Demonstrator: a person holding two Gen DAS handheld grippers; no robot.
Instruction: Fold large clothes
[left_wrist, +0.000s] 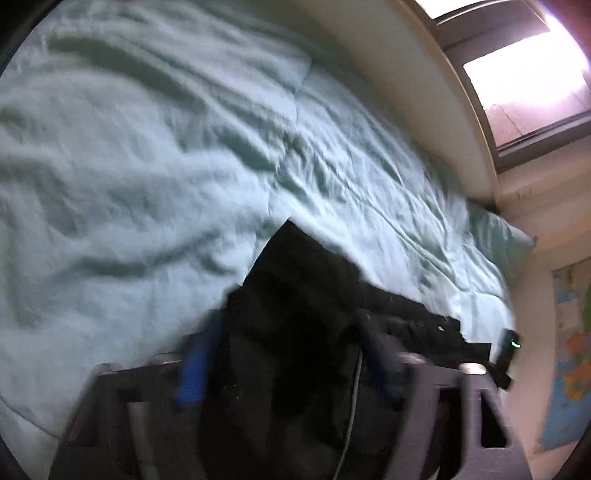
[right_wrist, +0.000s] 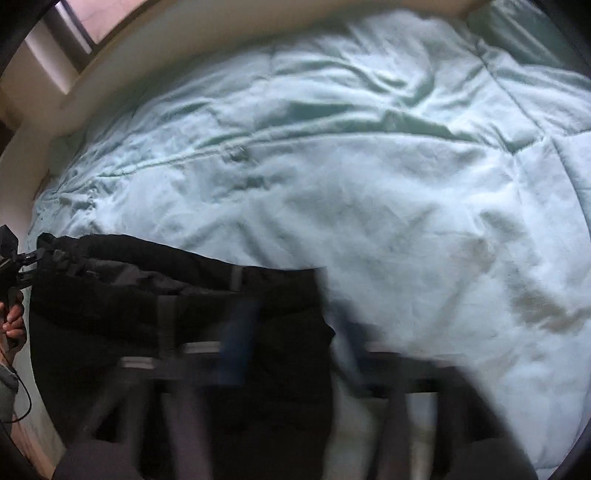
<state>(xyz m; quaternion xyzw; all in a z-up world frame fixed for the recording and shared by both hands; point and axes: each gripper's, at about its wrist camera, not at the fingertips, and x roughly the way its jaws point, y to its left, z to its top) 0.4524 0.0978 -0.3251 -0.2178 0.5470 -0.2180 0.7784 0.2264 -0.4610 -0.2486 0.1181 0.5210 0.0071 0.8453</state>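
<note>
1. A bed covered by a wrinkled pale green blanket fills most of both views, running from 9 o'clock up to 2 o'clock in the left wrist view.
2. A cream wall borders the bed at 1 o'clock in the left view, with a bright window beyond it at 2 o'clock.
3. A large black garment, bunched and partly doubled over, lies on the blanket at 8 o'clock in the right view and from the centre down to 6 o'clock in the left view.
4. A map poster hangs on the wall at 4 o'clock in the left view.
5. The left hand-held gripper sits over the black garment; its 2 blue-tipped fingers stand partly apart with cloth between them, but blur hides whether they press on it.
6. The right hand-held gripper is heavily blurred at the garment's right edge, at 6 o'clock; its fingers are partly apart, and I cannot tell if they grip anything.
7. A person's hand shows at 9 o'clock in the right view.
</note>
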